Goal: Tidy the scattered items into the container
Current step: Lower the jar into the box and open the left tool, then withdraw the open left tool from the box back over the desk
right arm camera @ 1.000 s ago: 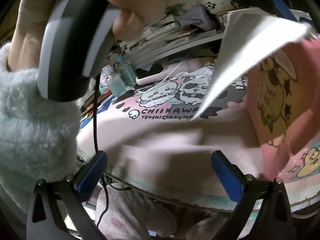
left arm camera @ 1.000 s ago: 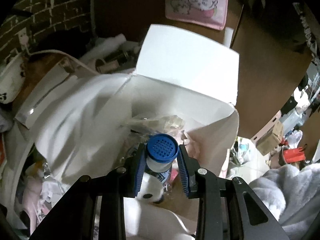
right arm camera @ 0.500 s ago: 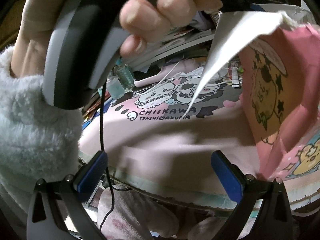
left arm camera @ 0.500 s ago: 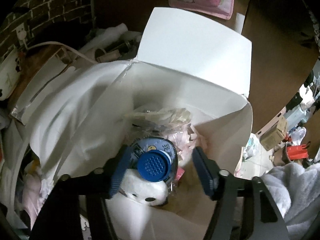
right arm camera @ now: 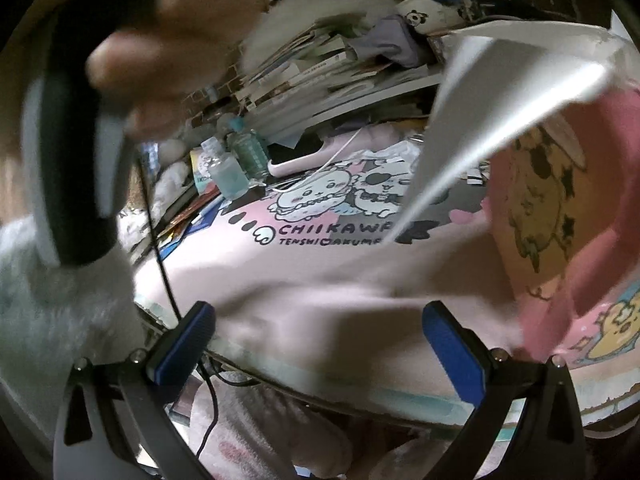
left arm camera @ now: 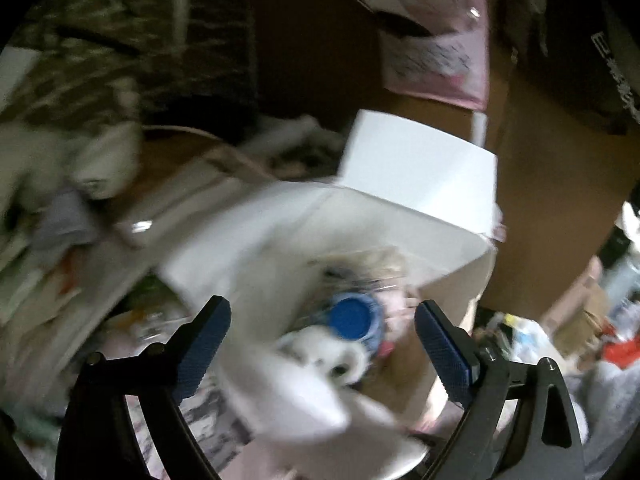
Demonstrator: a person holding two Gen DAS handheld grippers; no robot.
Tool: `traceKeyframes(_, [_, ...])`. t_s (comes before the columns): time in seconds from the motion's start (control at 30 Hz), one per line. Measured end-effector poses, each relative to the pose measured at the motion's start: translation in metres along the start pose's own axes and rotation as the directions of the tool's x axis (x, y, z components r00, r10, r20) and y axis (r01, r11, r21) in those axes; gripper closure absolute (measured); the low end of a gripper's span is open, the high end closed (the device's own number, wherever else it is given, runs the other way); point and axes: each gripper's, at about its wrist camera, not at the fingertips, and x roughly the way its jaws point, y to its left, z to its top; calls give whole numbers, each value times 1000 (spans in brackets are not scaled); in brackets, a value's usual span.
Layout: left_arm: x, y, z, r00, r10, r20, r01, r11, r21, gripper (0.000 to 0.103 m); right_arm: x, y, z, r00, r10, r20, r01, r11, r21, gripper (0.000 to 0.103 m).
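Released a second ago, the blue-capped bottle (left arm camera: 352, 318) now lies inside the white box (left arm camera: 420, 168) beside a white plush (left arm camera: 324, 354), and the left gripper (left arm camera: 322, 340) has drawn back above it — tongs spread wide, nothing between them. Box flaps stand up on the far side; the rim is blurred. The right gripper (right arm camera: 318, 344) hangs spread over the pink printed mat (right arm camera: 320, 264), clear of the clutter — two small bottles (right arm camera: 228, 168) sit well beyond.

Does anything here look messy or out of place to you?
Yes. The white box is untidy inside: a blue-capped bottle lies tipped among a crumpled wrapper and a white plush. Beyond the pink mat, books and papers sit in a slumped, uneven heap.
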Motion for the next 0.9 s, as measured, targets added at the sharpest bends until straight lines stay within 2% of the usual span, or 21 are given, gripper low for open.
traceKeyframes(0.1, [-27, 10, -18, 992, 118, 46, -115, 992, -57, 11, 1, 9, 1, 1000, 0, 2, 0, 1000, -30, 0])
traceKeyframes(0.23, [-54, 23, -46, 972, 222, 75, -212, 969, -124, 10, 8, 22, 2, 1000, -16, 7, 17, 997, -81, 0])
traceKeyframes(0.43, [-88, 44, -87, 924, 376, 73, -348, 904, -248, 10, 19, 43, 3, 996, -89, 16, 90, 984, -156, 0])
traceKeyframes(0.53, [-104, 55, -108, 891, 451, 57, -414, 856, -309, 10, 24, 49, 7, 991, -129, 18, 130, 977, -167, 0])
traceKeyframes(0.6, [-119, 60, -126, 850, 525, 43, -479, 804, -352, 10, 27, 55, 10, 985, -173, 10, 172, 969, -179, 0])
traceKeyframes(0.67, [-131, 65, -141, 810, 586, 28, -529, 751, -395, 10, 27, 59, 14, 983, -181, 3, 179, 968, -178, 0])
traceKeyframes(0.77, [-139, 70, -160, 769, 639, -2, -579, 696, -425, 10, 19, 70, 21, 972, -229, 54, 236, 955, -180, 0])
traceKeyframes(0.83, [-146, 74, -173, 737, 676, -31, -613, 648, -453, 10, 15, 81, 26, 965, -249, 75, 260, 944, -204, 0])
traceKeyframes(0.9, [-154, 79, -184, 726, 686, -42, -613, 619, -491, 10, 11, 94, 32, 961, -258, 103, 276, 929, -247, 0])
